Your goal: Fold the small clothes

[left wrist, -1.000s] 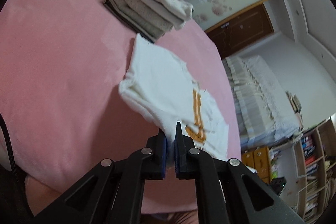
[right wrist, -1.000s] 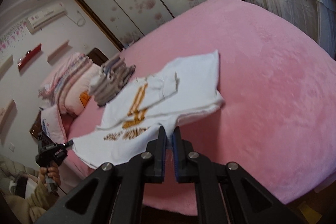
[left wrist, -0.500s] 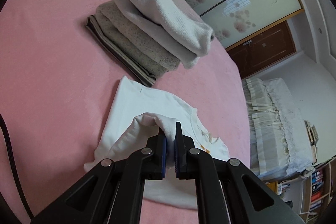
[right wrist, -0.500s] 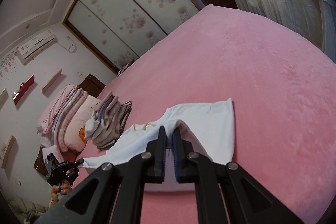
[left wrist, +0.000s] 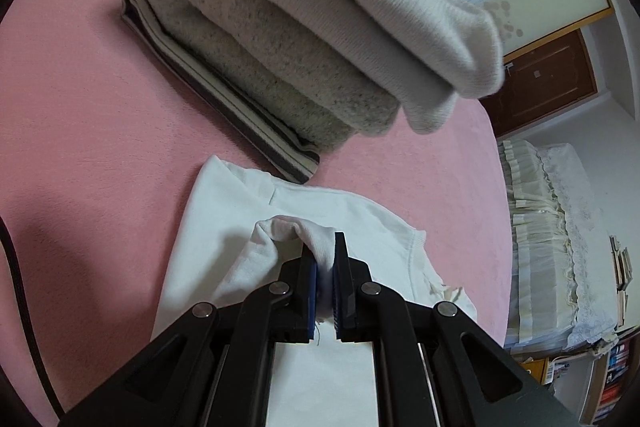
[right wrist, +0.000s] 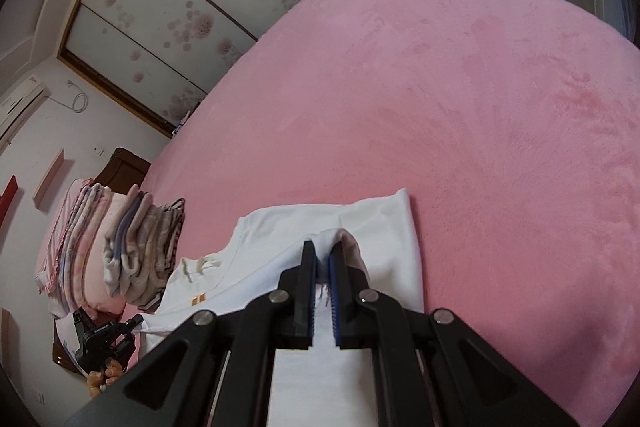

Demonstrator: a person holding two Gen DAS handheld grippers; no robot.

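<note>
A small white shirt (left wrist: 224, 227) with an orange print lies on the pink bed, folded over on itself. My left gripper (left wrist: 325, 247) is shut on a bunched edge of it, low over the shirt's upper part near the collar (left wrist: 416, 247). In the right wrist view the same shirt (right wrist: 384, 227) lies on the bed and my right gripper (right wrist: 324, 255) is shut on another bunched edge of it. A bit of the orange print (right wrist: 199, 299) shows at the left. The left gripper (right wrist: 104, 339) shows small at the far left.
A stack of folded grey and white clothes (left wrist: 300, 39) sits just beyond the shirt, also in the right wrist view (right wrist: 144, 251). Pink bedding (right wrist: 72, 227) is piled behind it. The pink bed (right wrist: 460, 107) stretches right; a curtained window (left wrist: 560, 227) stands beyond its edge.
Both grippers have carried the shirt's lower edge forward and down over its upper part, towards the folded stack. The print is now mostly covered. Both stay shut on the cloth.
</note>
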